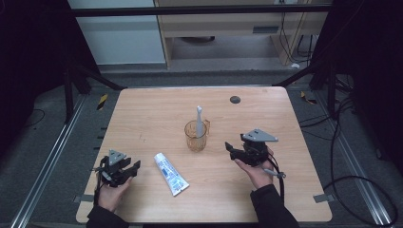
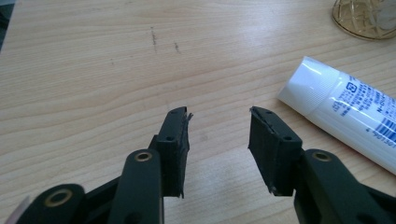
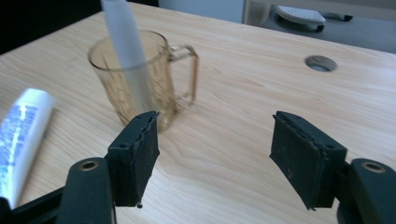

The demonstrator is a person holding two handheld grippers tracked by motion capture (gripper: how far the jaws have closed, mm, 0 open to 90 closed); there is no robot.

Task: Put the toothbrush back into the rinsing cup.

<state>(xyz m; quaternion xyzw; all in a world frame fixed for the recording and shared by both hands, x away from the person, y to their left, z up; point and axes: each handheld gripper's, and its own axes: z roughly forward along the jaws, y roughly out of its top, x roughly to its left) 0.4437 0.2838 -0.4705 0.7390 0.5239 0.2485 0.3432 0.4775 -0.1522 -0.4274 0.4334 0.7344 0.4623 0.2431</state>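
A light wooden counter (image 1: 142, 109) carries an amber glass mug (image 1: 196, 137) near its middle, with a grey toothbrush (image 1: 199, 121) standing in it. A white toothpaste tube (image 1: 171, 174) lies flat nearer the front edge, and a round cable hole (image 1: 235, 99) sits near the back.

Wooden table (image 1: 142, 109), grey floor (image 1: 43, 142), pale cabinet (image 1: 228, 23) behind

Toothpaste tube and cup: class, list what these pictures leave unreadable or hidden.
- Toothpaste tube: left gripper view, far end cut off by the right edge; print too small to read.
- Cup: right gripper view, the stick standing in it is blurred, its top cut off by the upper edge.
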